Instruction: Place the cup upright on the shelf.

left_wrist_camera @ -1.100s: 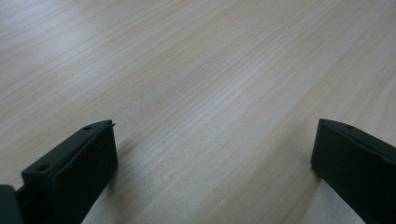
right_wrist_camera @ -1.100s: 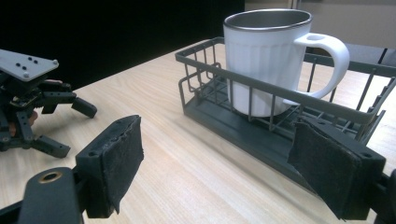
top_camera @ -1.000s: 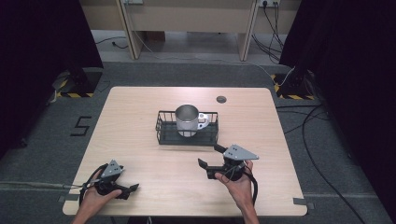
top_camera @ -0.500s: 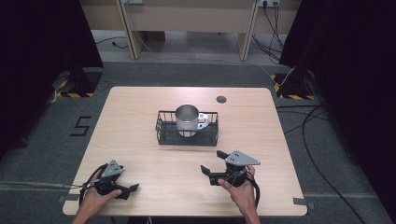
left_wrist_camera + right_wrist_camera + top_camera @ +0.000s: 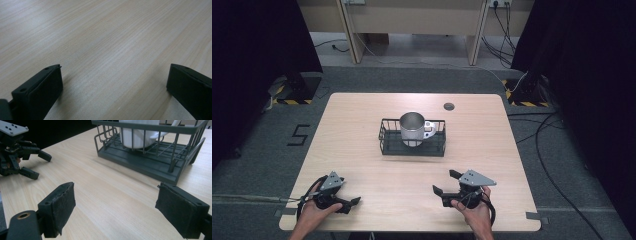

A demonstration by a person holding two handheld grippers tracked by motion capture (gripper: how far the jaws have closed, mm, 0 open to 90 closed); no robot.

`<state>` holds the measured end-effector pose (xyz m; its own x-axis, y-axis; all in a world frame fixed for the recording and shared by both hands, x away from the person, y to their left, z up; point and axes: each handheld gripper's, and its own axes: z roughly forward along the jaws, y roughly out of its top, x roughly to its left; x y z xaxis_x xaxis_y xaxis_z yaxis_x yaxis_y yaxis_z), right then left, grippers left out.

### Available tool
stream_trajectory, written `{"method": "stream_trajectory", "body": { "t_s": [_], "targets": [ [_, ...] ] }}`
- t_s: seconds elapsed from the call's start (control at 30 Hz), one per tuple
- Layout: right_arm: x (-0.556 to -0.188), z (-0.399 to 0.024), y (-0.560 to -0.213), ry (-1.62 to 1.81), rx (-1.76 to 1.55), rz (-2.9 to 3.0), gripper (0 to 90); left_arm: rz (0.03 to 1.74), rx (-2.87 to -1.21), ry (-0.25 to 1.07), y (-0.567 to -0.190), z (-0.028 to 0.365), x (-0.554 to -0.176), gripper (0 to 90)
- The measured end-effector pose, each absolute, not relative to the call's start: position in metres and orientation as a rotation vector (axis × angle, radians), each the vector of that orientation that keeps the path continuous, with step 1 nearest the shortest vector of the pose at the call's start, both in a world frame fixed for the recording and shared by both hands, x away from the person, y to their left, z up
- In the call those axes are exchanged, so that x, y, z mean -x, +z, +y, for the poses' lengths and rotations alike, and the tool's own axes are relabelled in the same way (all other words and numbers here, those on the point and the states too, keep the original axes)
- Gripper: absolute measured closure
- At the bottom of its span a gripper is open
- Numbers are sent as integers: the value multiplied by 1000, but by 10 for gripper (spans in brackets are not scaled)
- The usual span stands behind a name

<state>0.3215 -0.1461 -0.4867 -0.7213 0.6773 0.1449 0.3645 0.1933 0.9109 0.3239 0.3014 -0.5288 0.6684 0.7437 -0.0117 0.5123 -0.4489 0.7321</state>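
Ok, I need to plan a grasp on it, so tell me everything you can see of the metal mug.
The metal mug looks like brushed steel, silvery grey, with an open round mouth and a looped handle that points to the right in the high view. It stands upright inside the black wire basket, at about the middle, on the basket's floor. Nothing else touches it. Whether it holds anything I cannot tell. In the right gripper view its lower wall shows pale behind the bars.
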Motion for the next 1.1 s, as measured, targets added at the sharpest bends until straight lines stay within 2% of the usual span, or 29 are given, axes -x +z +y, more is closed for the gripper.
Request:
{"method": "stream_trajectory", "body": {
  "t_s": [1.1],
  "targets": [
    [-298, -147, -520, 1333, -1090, 2315, 155, 964, -2150, 405, -529, 301, -324, 0]
  ]
}}
